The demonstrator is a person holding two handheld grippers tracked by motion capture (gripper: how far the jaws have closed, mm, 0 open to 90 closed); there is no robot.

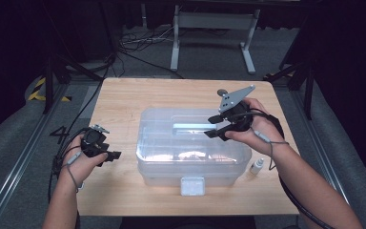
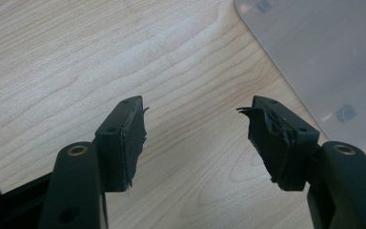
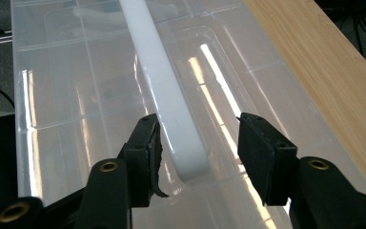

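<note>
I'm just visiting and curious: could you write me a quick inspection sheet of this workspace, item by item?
Surface: light wooden table, bare wood around the box.
Job's things: clear plastic storage box, lid on, white handle on top, front latch.
Clutter: small dropper bottle standing right of the box.
Grippers: left gripper open over bare wood; right gripper open, jaws either side of the handle's end, not pressing.
Cables: one trails from each gripper; more lie on the floor behind.
Surroundings: dark room, grey floor, metal stand beyond the table.
</note>
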